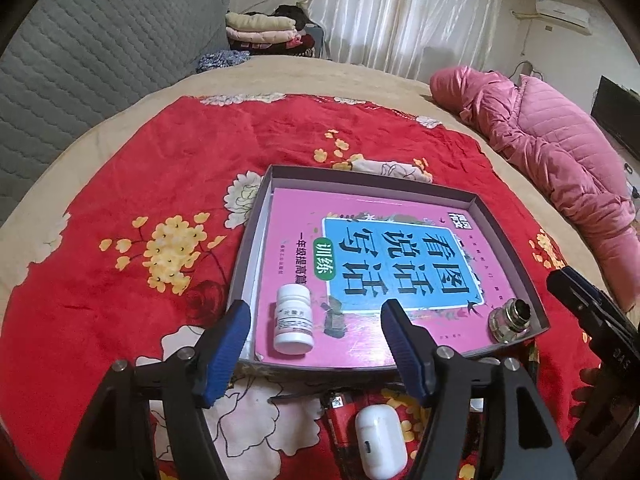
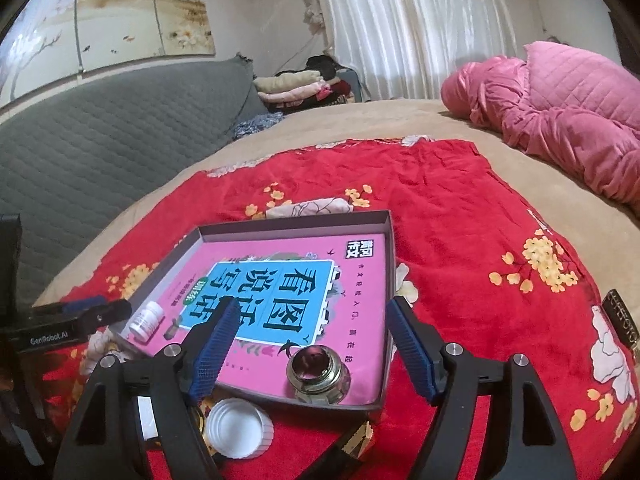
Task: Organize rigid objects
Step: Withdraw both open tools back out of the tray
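A shallow grey-walled box [image 1: 372,179] [image 2: 288,225] sits on a red flowered blanket and holds a pink book [image 1: 400,256] [image 2: 362,280]. A white pill bottle [image 1: 294,320] [image 2: 147,318] stands on the book's near left corner, between the fingers of my left gripper [image 1: 316,312]. The blue pads stand wide on either side of it and do not touch it. A small glass jar with a metal neck [image 1: 510,320] [image 2: 318,374] stands in the near right corner. My right gripper [image 2: 312,308] hangs open over it with nothing held.
Near the box's front edge lie a white earbud case [image 1: 380,444], a red lighter-like thing [image 1: 340,420] and a white lid [image 2: 238,428]. A pink quilted jacket [image 1: 560,148] lies at the right. Folded clothes [image 1: 260,28] and a grey padded headboard [image 1: 80,60] are behind.
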Demonstrator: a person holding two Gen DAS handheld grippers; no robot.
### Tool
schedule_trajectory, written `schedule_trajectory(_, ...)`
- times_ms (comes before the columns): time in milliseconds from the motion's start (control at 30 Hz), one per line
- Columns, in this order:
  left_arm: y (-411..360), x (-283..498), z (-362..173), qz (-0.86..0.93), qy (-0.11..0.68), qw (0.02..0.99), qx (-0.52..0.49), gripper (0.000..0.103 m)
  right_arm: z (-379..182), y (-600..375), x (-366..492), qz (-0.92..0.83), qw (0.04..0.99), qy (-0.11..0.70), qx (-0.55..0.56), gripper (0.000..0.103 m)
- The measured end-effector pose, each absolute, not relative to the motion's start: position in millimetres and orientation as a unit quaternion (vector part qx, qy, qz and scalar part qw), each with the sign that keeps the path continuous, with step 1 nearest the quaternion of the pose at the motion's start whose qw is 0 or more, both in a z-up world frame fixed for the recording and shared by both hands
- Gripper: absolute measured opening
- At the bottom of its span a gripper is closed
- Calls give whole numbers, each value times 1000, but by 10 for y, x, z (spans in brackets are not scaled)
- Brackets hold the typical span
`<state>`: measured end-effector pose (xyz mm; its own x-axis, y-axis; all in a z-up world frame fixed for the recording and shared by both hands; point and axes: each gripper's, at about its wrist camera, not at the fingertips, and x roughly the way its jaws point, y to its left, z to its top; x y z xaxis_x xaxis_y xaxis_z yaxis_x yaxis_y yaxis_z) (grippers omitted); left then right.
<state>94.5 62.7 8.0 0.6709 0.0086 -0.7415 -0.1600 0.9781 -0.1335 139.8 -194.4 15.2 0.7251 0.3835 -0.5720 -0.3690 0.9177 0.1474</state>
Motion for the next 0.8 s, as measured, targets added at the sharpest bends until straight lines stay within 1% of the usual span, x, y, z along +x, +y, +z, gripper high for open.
schedule_trajectory(267,589,861,129,44,398,912,-87,67,280,-1997,1252,181,946,270,5,77)
schedule_trajectory(433,644,815,155,40,400,911,-97,67,279,-2078,1248,173,944,279,18,77)
schedule_trajectory(800,639,722,200,30,401,910,-101,67,318,-2014,1081,172,945,279,0,77)
